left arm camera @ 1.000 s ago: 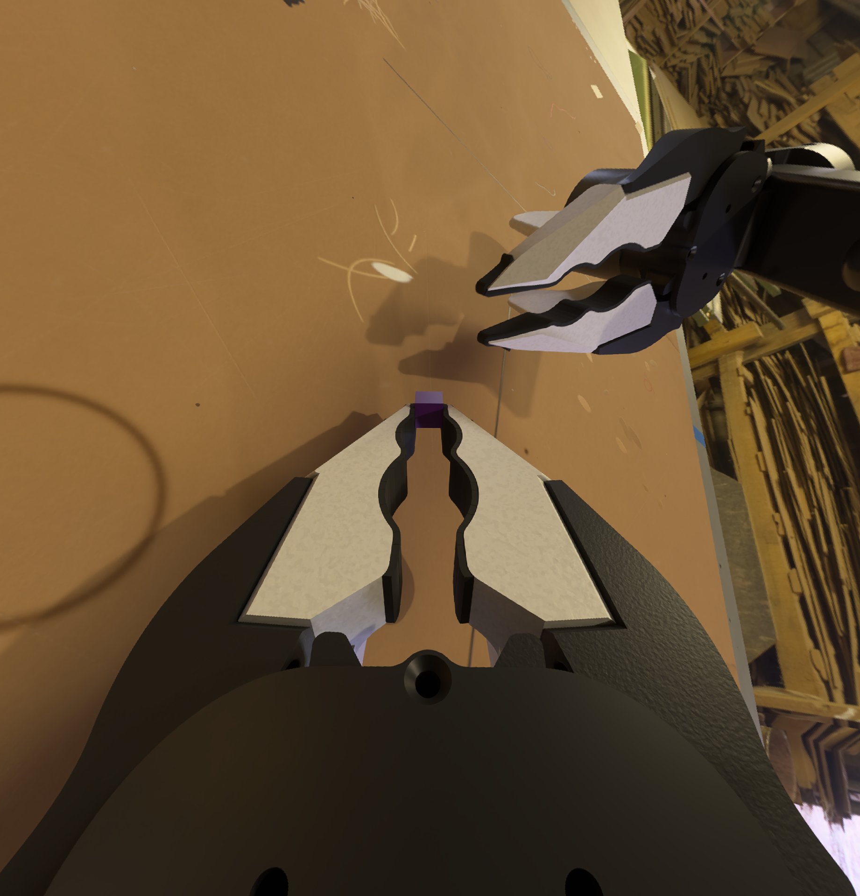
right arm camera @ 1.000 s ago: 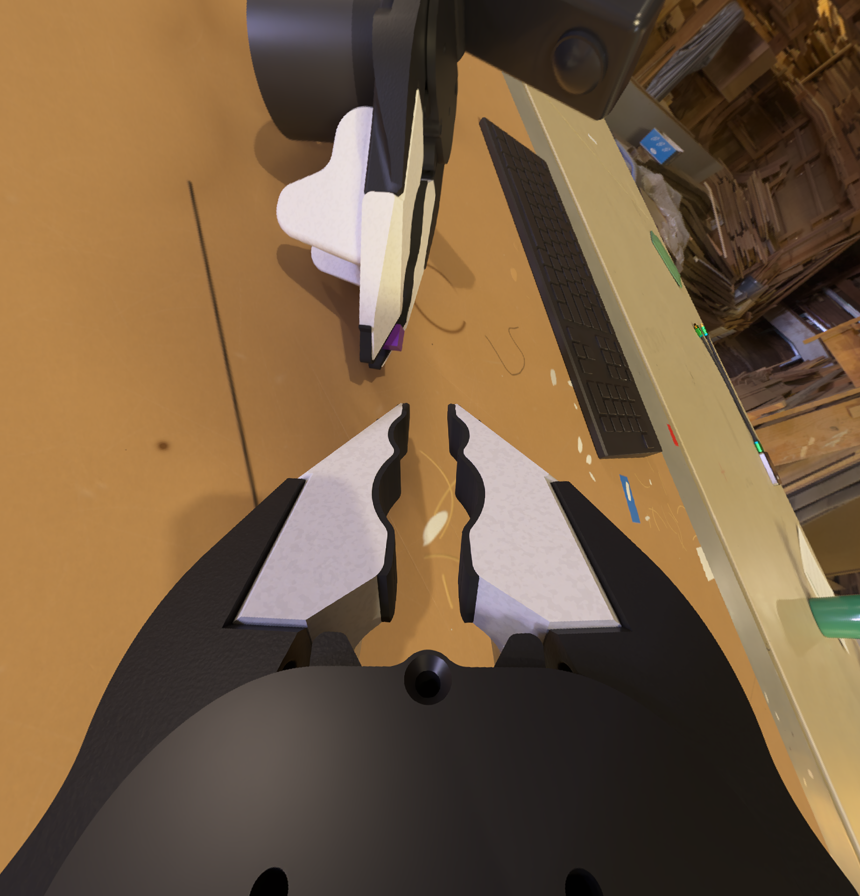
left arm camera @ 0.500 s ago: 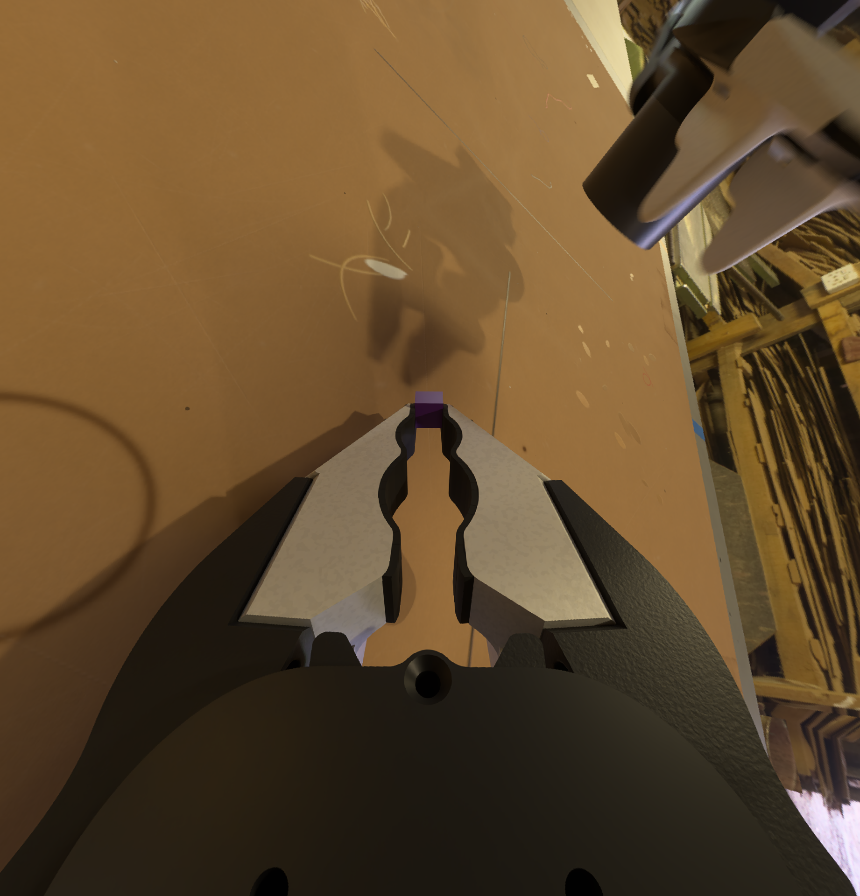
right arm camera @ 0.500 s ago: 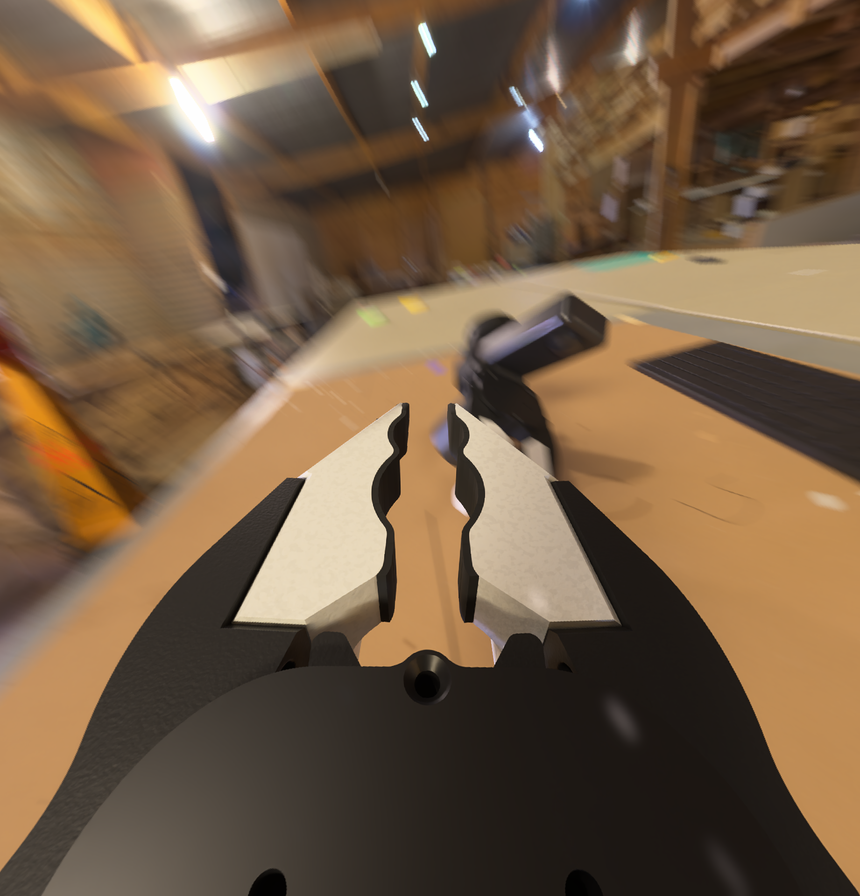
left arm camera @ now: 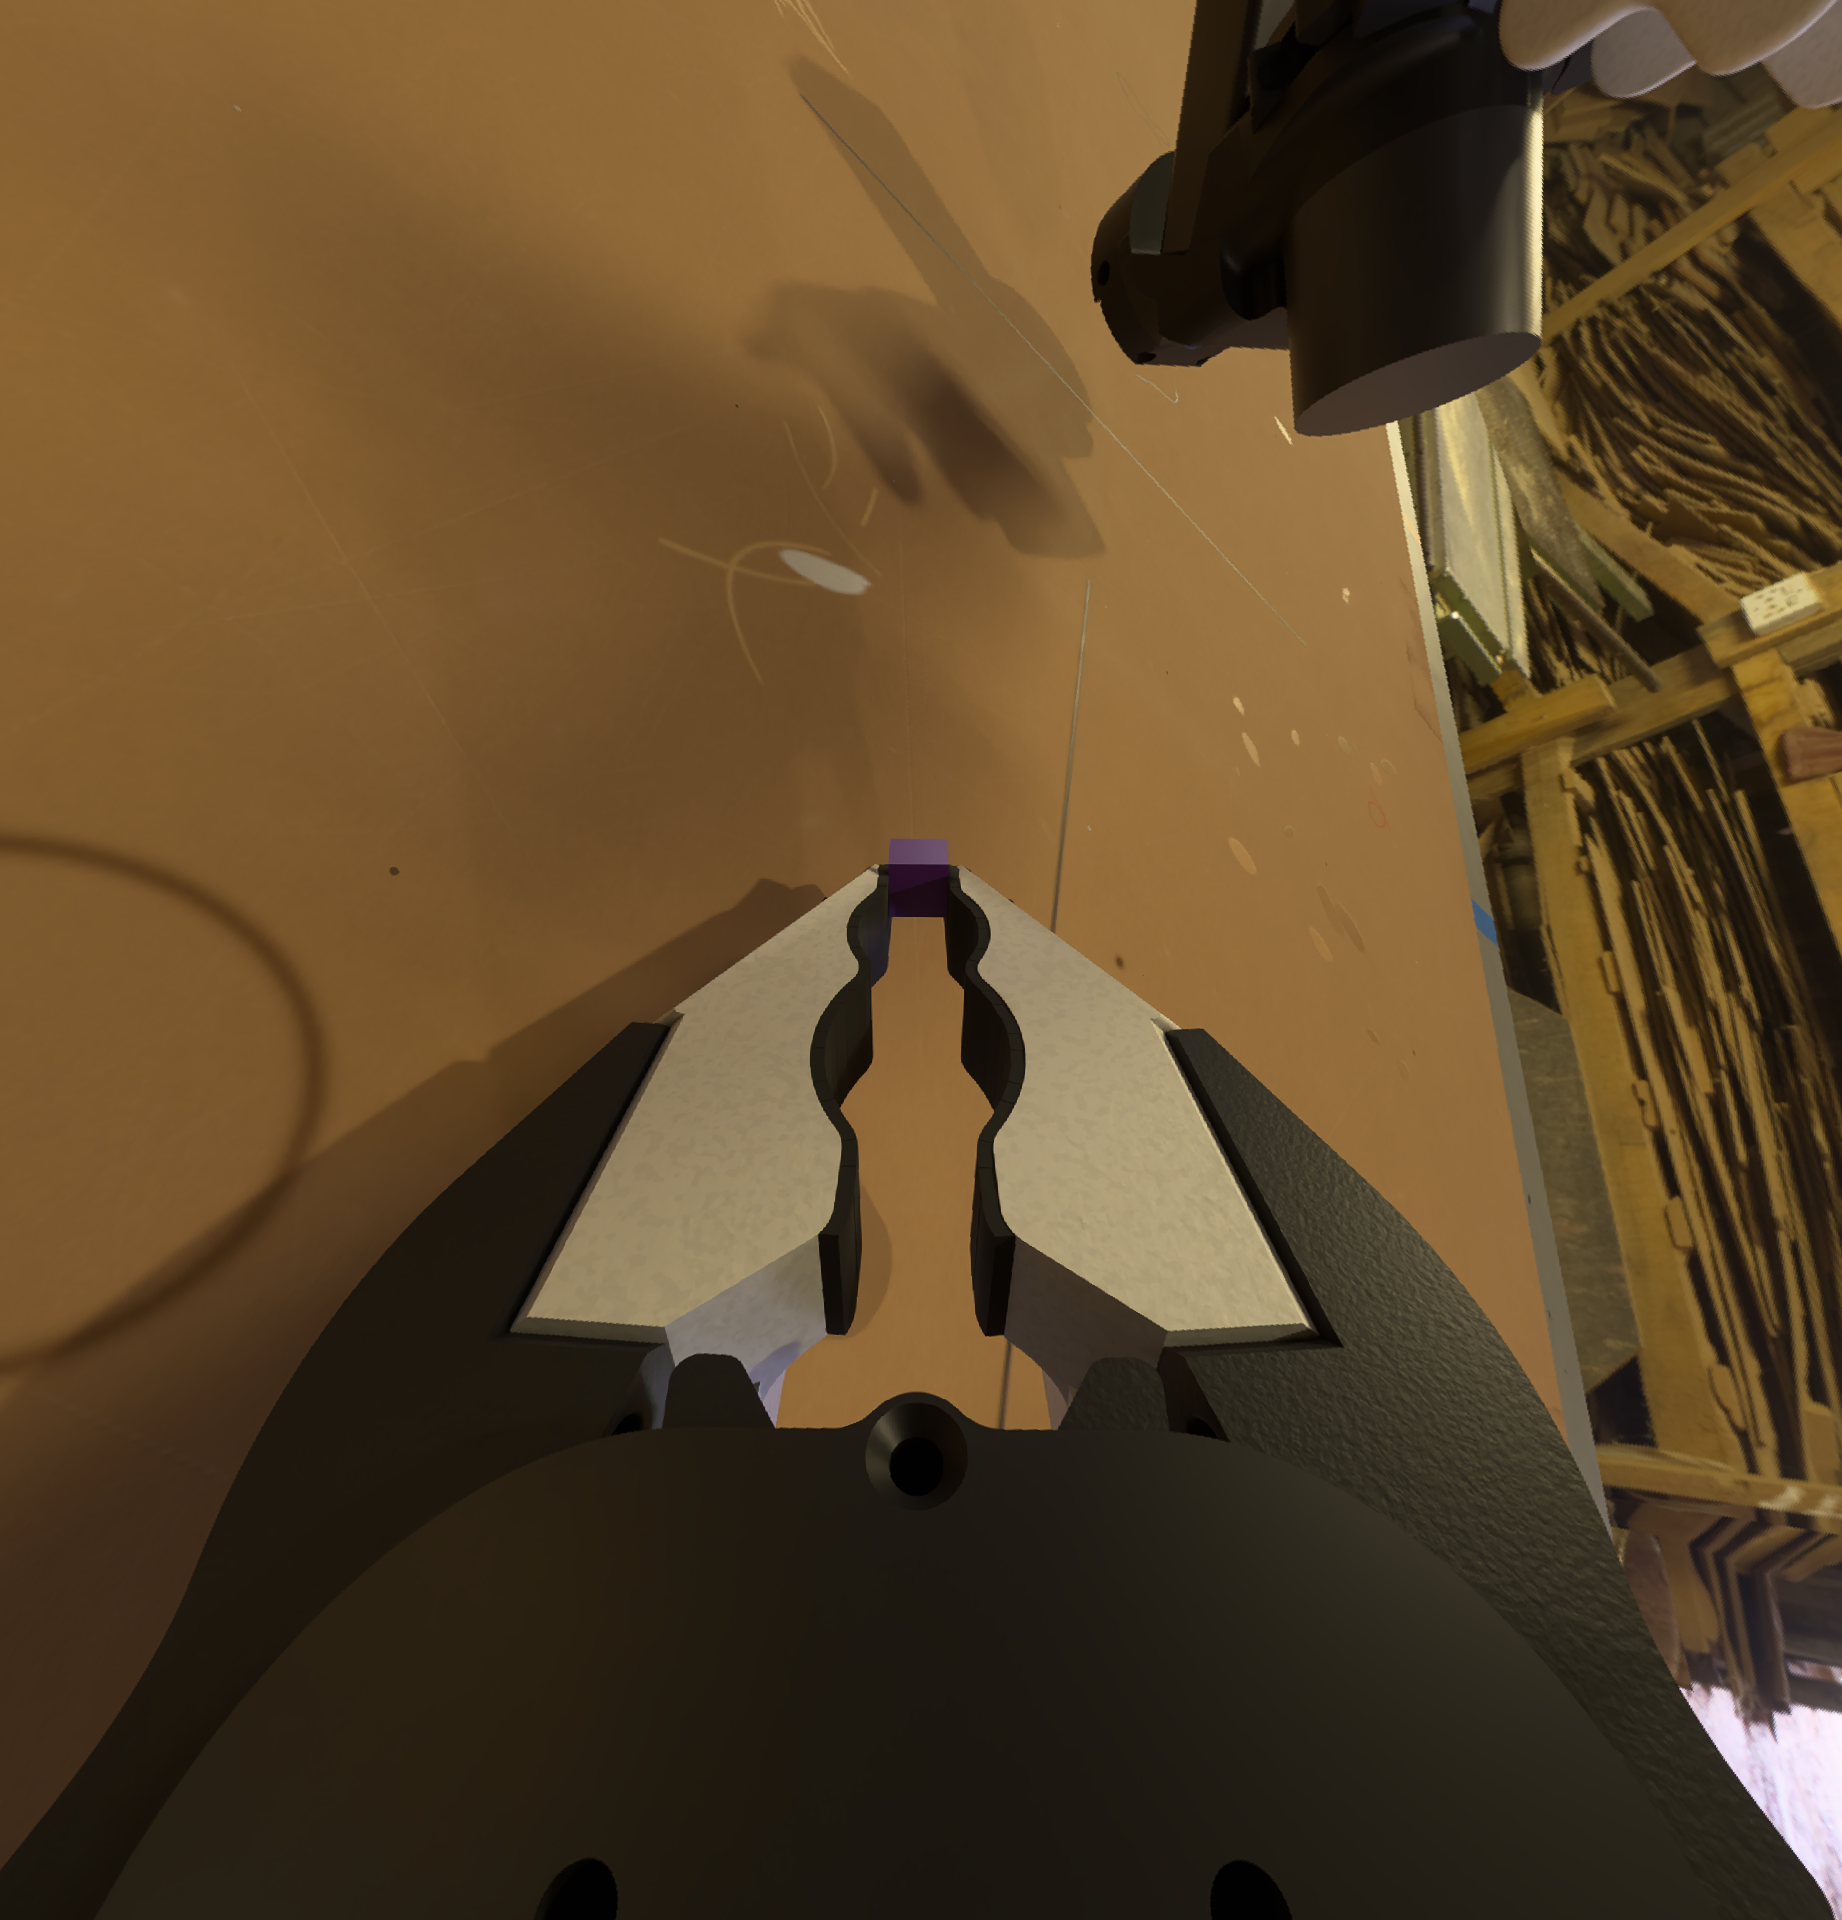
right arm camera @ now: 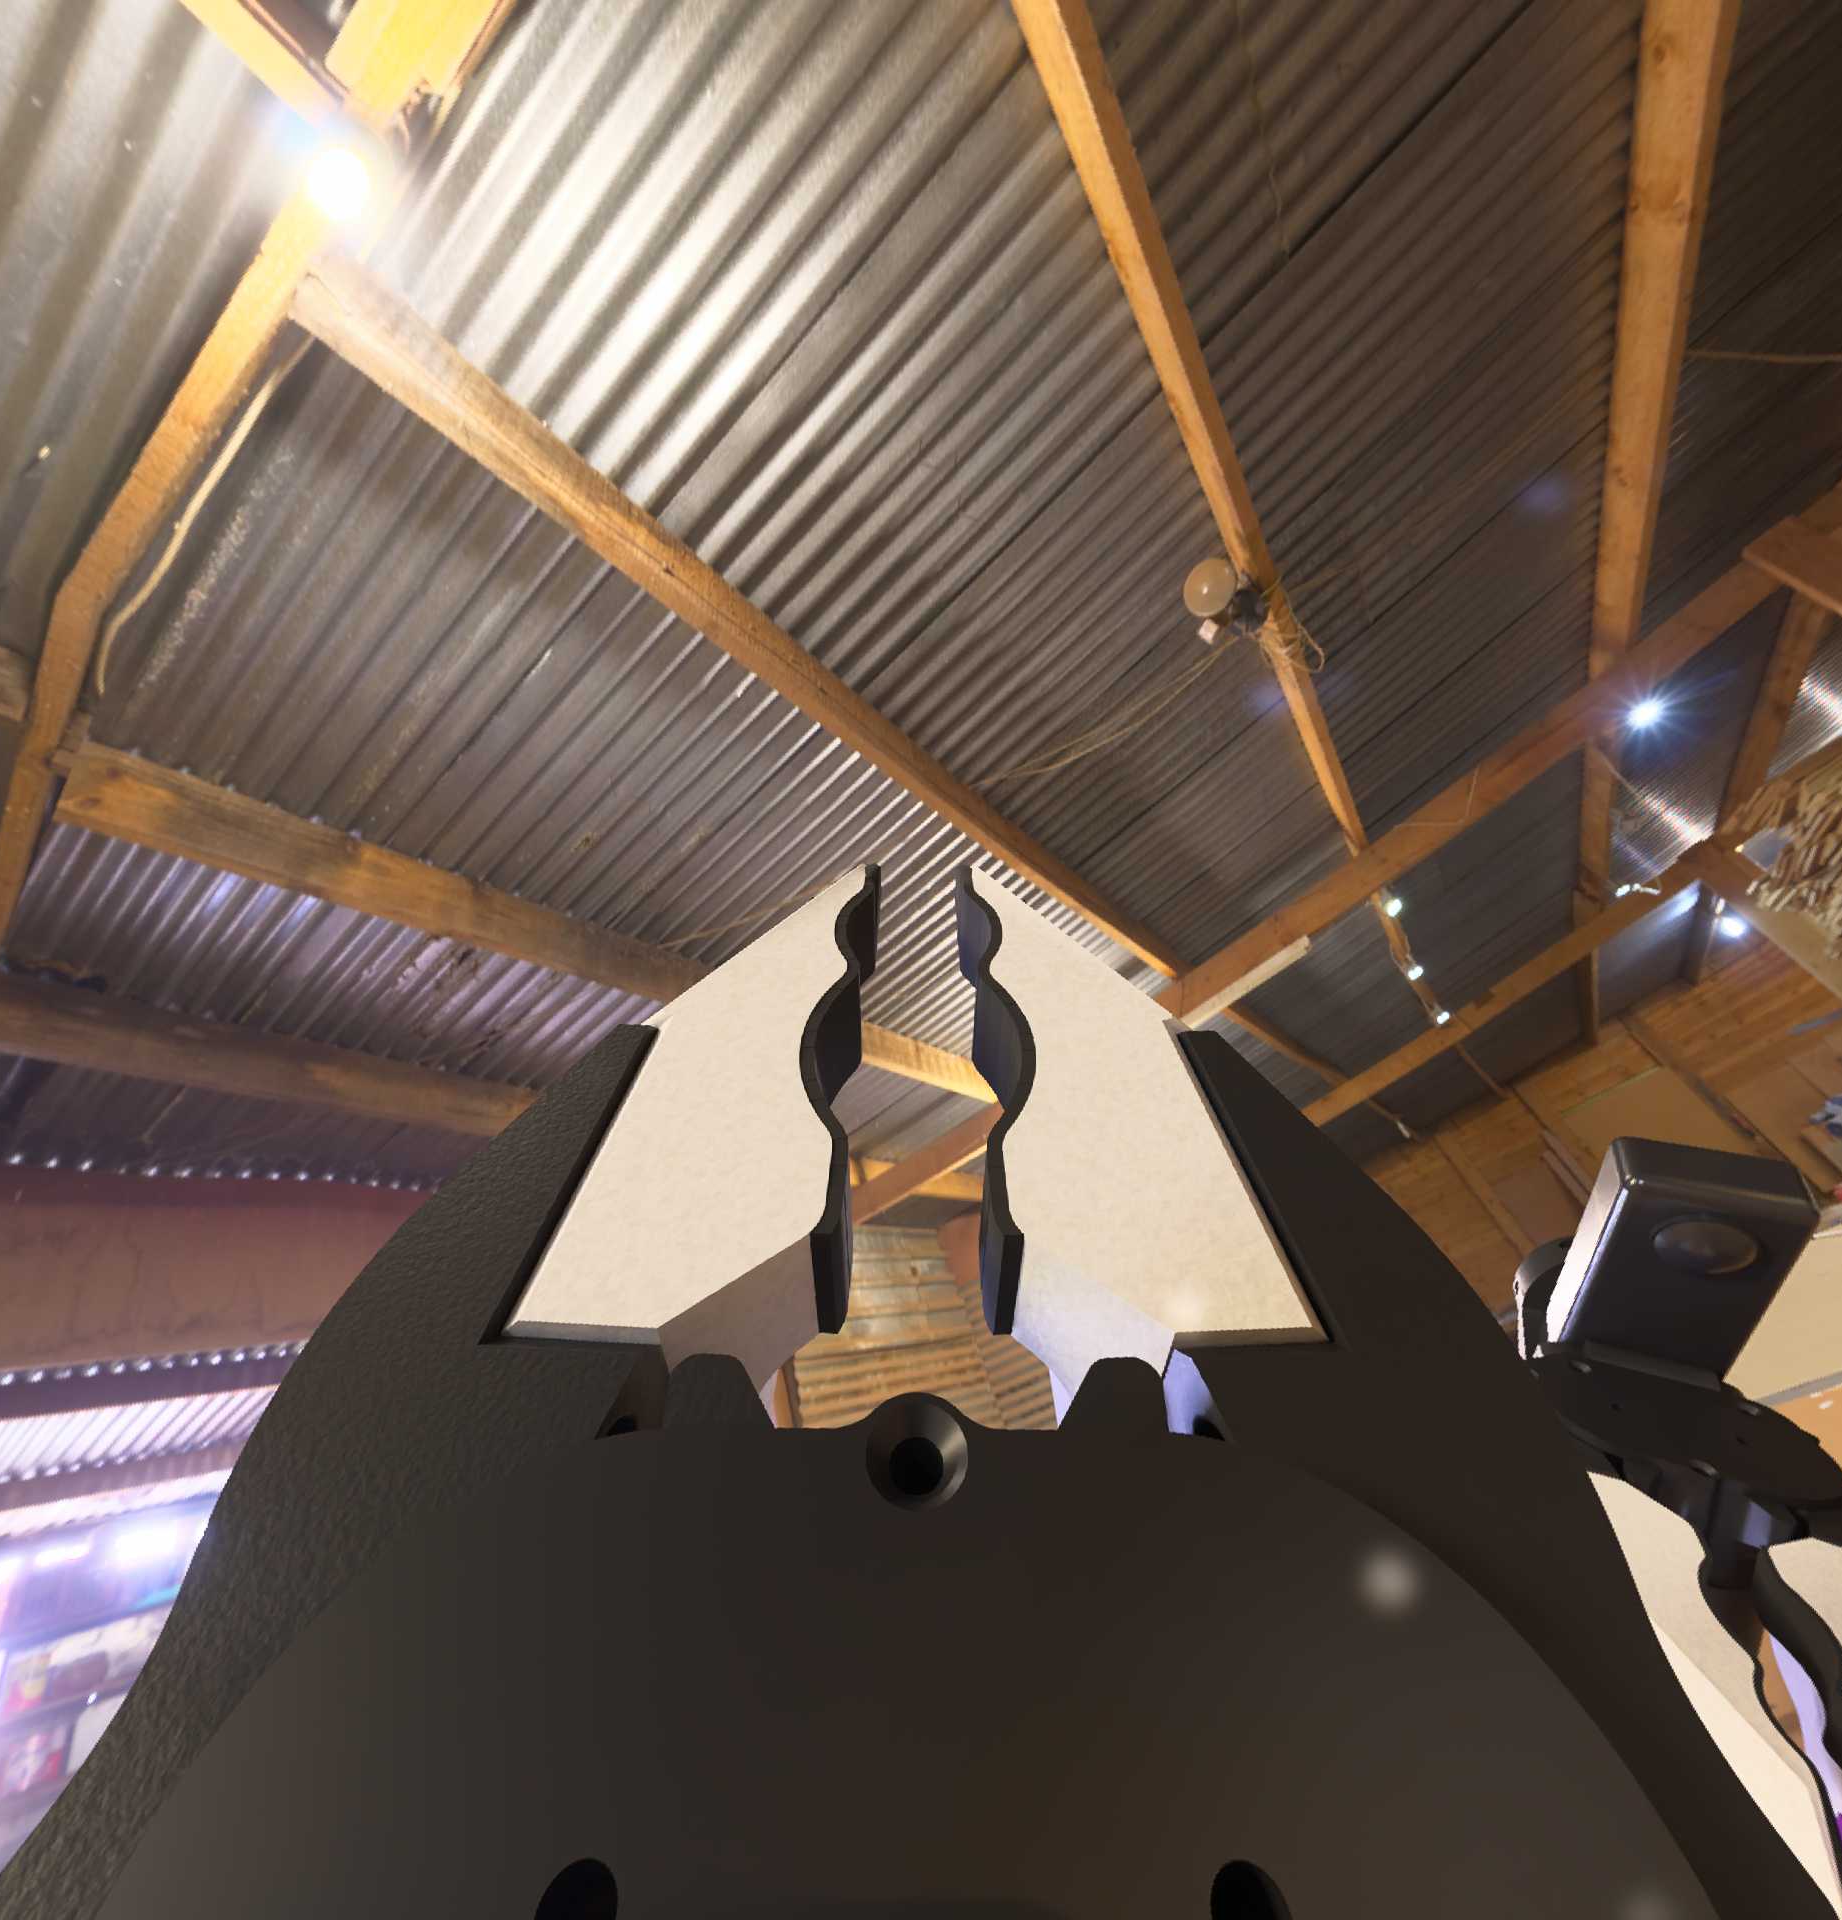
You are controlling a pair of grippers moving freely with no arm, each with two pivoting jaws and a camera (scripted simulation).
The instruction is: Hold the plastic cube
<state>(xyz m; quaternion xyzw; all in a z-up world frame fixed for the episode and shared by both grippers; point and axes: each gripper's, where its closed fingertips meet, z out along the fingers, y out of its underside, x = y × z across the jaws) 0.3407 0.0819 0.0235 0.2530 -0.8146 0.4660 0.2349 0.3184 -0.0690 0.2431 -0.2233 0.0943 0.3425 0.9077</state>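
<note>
Left wrist view: the left gripper (left arm camera: 918,883) pinches the plastic cube (left arm camera: 918,881), small and purple, right at its fingertips. The cube sits between the two tips, touched on both sides, its far face poking just past them. Beneath lies the brown table (left arm camera: 377,520), scratched, with a thin dark ring mark (left arm camera: 273,1122) off to the left; whether the cube is lifted clear of the surface cannot be told from this angle. The right gripper's dark body shows at top right, well apart from the cube.

Right wrist view: the right gripper (right arm camera: 918,883) points up at a corrugated metal roof (right arm camera: 688,416) with wooden beams (right arm camera: 626,540). Its fingers stand slightly spread with a narrow gap, nothing between them. At the lower right edge part of the left gripper appears, with a sliver of purple at its tip in the corner.

Progress, as judged: the grasp is made, so the task's core is met. What is left is only keeping that pinch steady; the grip is at the very tips, so slip is the likely risk.
</note>
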